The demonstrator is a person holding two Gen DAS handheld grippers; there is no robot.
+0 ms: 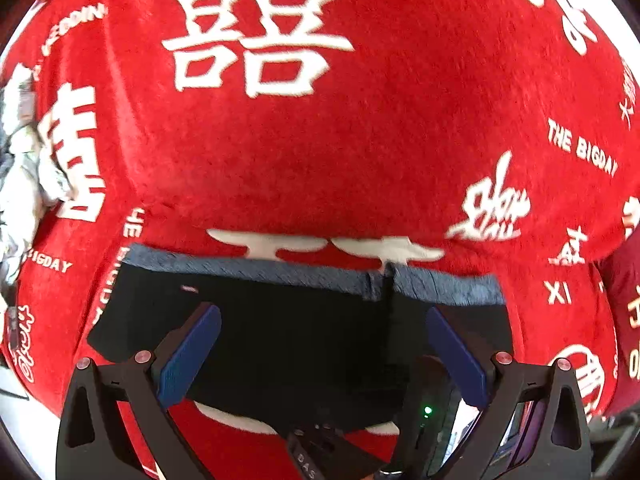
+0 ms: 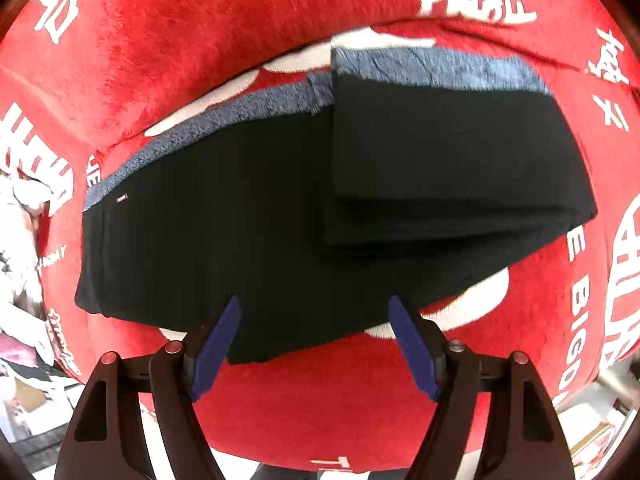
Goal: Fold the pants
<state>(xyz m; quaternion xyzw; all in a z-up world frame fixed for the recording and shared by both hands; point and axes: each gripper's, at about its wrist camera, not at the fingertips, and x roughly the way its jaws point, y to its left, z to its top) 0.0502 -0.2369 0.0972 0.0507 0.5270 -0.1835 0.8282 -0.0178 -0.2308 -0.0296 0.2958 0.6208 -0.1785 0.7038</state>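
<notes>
The black pants (image 2: 248,208) lie flat on the red blanket (image 2: 240,32), long axis running left to right, with one end already doubled over on the right. The right gripper (image 2: 314,344) hangs over the near edge, jaws spread and empty. The left gripper (image 1: 322,354) is likewise released above the blue waistband (image 1: 280,270). The right one looks nearer the unfolded part.

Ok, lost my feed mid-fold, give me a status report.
Left gripper open, empty, over the pants. Right gripper open, empty, at their near edge. Black pants part-folded on red blanket, one end doubled over. Nothing in the way.
</notes>
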